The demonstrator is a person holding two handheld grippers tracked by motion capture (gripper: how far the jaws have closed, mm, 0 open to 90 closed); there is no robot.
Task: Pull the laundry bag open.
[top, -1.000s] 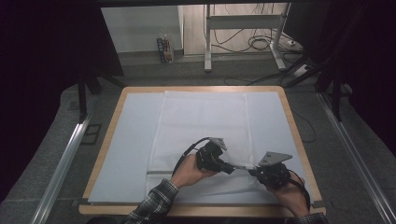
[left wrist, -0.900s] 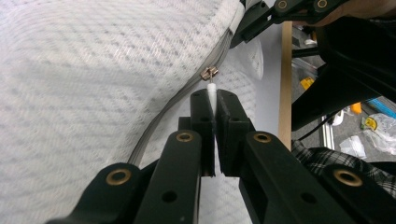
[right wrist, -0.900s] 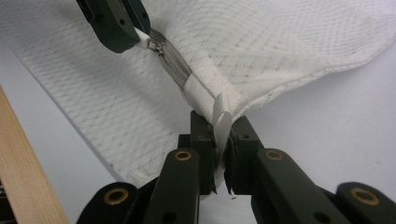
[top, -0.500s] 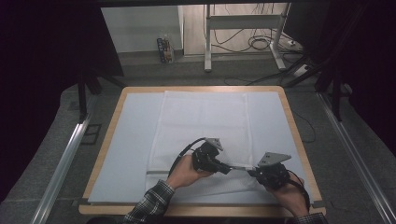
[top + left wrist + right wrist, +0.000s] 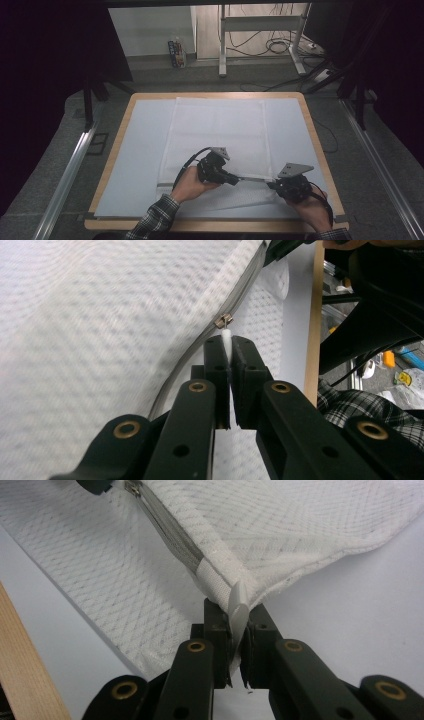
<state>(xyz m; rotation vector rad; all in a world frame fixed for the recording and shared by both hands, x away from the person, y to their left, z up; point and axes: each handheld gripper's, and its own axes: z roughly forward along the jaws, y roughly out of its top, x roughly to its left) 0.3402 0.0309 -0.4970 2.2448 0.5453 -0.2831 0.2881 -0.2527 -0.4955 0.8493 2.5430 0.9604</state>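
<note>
White mesh fabric cover lies flat on the pale-blue, wood-edged tabletop, its grey zipper along the near edge. Right gripper jaws are clamped on the cover's corner tab; left gripper jaws pinch the white zipper pull.

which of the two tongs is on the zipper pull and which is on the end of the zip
The left tongs pinch the white zipper pull below the metal slider. The right tongs clamp the zip's fabric end at the edge of the white mesh cover.
</note>
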